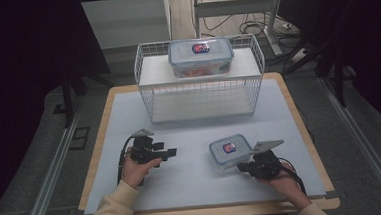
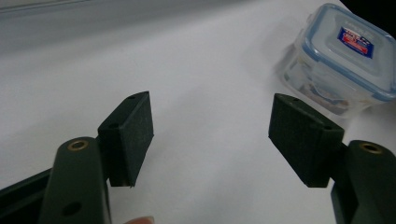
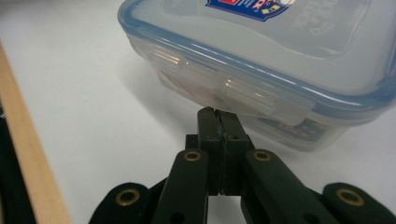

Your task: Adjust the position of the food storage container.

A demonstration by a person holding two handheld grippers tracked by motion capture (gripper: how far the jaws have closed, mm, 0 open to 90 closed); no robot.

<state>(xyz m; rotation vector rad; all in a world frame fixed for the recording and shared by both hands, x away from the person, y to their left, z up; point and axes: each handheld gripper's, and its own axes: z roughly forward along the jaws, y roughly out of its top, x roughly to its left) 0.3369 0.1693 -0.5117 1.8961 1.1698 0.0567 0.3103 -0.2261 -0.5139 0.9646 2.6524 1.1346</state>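
Note:
A small clear container with a blue-rimmed lid point(image 1: 229, 150) point(image 2: 341, 60) point(image 3: 280, 60) sits on the white mat at the front right. My right gripper point(image 1: 243, 167) point(image 3: 217, 112) is shut with nothing between its pads. Its tips rest against the side latch of this container, low on the wall. My left gripper point(image 1: 167, 150) point(image 2: 211, 99) stands open over bare mat at the front left. It holds nothing, and the small container lies beyond it to the right. A larger container of the same kind point(image 1: 201, 55) stands on the top shelf of a white wire rack point(image 1: 148, 97).
The wire rack occupies the back middle of the white mat point(image 1: 193, 182), and its lower shelf holds nothing. The wooden table edge point(image 3: 28, 154) runs close by the right gripper. Cables and metal frames lie on the floor behind the table.

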